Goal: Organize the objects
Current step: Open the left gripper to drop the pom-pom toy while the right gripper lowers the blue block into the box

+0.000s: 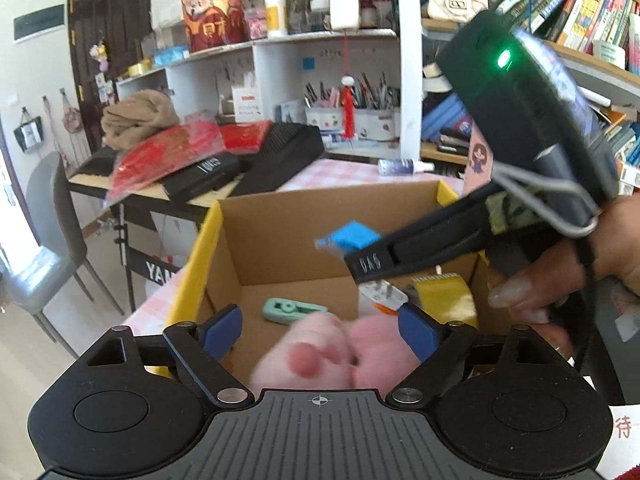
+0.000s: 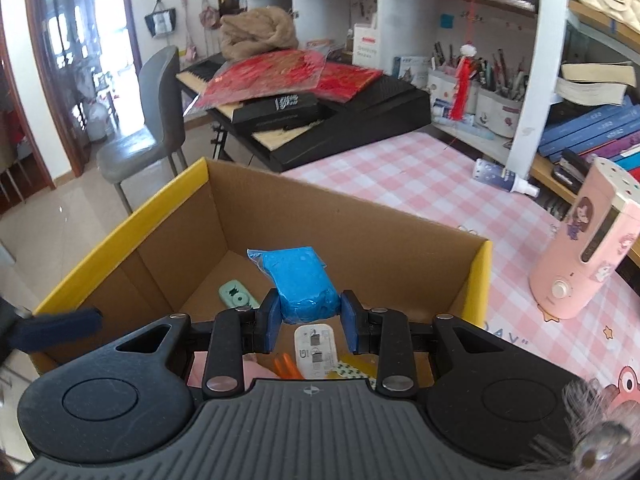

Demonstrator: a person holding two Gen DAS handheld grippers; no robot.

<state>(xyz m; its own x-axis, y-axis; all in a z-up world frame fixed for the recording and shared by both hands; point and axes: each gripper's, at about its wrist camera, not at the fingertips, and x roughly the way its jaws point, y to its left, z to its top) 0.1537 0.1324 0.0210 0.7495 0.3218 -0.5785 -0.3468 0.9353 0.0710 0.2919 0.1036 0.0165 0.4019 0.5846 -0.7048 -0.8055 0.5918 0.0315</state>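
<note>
A cardboard box with a yellow rim (image 1: 208,236) (image 2: 120,232) stands on the pink checked table. My left gripper (image 1: 320,332) hangs open over the box's near side. A blurred pink plush toy (image 1: 320,356) lies loose below and between its blue pads. My right gripper (image 2: 308,308) (image 1: 352,252) is shut on a blue plastic-wrapped packet (image 2: 304,284) (image 1: 348,238) above the box's middle. On the box floor lie a mint green tape dispenser (image 1: 292,310) (image 2: 236,298), a white plug (image 1: 380,294) (image 2: 316,346) and a yellow tape roll (image 1: 444,296).
A pink humidifier (image 2: 580,256) and a small spray bottle (image 2: 504,178) stand on the tablecloth (image 2: 420,184) right of the box. Behind it a black keyboard (image 2: 340,120) carries red packets and cloth. A grey chair (image 2: 148,136) is at the left, crowded shelves at the back.
</note>
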